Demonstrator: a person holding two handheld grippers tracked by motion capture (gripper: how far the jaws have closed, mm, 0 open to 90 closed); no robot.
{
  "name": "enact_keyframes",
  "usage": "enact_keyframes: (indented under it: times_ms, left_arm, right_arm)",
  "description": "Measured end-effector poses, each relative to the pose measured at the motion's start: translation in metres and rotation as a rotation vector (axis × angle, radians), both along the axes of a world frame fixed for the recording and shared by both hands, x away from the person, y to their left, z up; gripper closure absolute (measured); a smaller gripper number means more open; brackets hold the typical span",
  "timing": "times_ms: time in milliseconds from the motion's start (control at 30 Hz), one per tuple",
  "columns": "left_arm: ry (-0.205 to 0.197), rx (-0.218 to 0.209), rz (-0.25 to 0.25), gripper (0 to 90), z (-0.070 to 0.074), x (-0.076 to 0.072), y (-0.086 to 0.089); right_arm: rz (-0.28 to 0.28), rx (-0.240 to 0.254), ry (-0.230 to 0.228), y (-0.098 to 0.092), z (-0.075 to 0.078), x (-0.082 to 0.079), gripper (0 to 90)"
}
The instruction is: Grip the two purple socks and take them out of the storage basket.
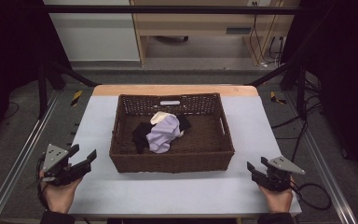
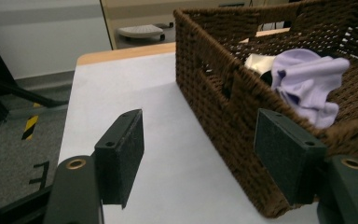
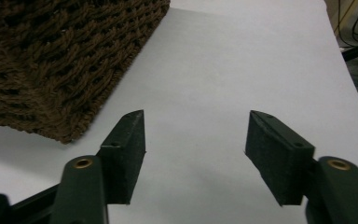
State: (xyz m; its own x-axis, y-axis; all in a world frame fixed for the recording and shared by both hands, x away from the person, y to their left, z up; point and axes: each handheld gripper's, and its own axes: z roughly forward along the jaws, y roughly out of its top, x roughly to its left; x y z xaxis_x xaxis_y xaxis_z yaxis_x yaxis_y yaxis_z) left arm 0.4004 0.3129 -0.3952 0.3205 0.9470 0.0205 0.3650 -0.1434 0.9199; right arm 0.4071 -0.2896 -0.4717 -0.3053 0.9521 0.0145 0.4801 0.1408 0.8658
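Two grippers are being held spread and empty at the lower corners of the high view — the left gripper (image 1: 81, 157) at lower left, the right gripper (image 1: 257, 168) at lower right. A lavender cloth (image 1: 164, 134) is being kept in the wicker basket (image 1: 172, 163) at frame centre, beside black (image 1: 141, 136) and cream (image 1: 161, 116) garments. It is judged soft, light and limp — best pinched at a raised fold.

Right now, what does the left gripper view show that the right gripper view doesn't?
The left gripper view looks into the basket, catching the lilac cloth and a cream piece inside, plus the floor past the table's edge. The right gripper view adds cables on the floor. Both share the basket's woven wall, the white tabletop and open jaws.
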Motion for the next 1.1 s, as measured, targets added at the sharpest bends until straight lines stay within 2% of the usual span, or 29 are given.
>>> enact_keyframes:
  times_ms: [67,133,233,533,767,1033,1100]
  left_arm:
    - [-0.023,-0.005,-0.005,32.9,0.010,0.004,-0.005]
    - [-0.033,-0.006,-0.010,33.0,0.013,0.006,-0.007]
    - [-0.061,0.007,-0.029,33.1,0.027,0.015,-0.019]
    - [-0.121,0.027,-0.056,34.2,0.059,0.034,-0.048]
    - [-0.121,0.003,-0.094,36.8,0.071,0.048,-0.070]
    - [-0.108,0.001,-0.129,35.4,0.074,0.066,-0.091]
    - [-0.105,0.014,-0.136,35.4,0.074,0.070,-0.097]
  right_arm:
    - [0.003,0.006,0.005,0.000,0.000,-0.001,44.2]
    - [0.006,0.013,0.010,0.000,0.001,-0.001,45.6]
    - [0.008,0.013,0.010,0.000,0.001,-0.001,47.9]
    - [0.007,0.012,0.013,-0.001,0.001,-0.001,48.8]
    - [0.006,0.011,0.013,-0.001,0.001,-0.001,48.8]
    - [0.007,0.008,0.014,-0.001,0.001,-0.001,49.0]
    - [0.008,0.002,0.009,-0.001,0.001,0.000,49.1]
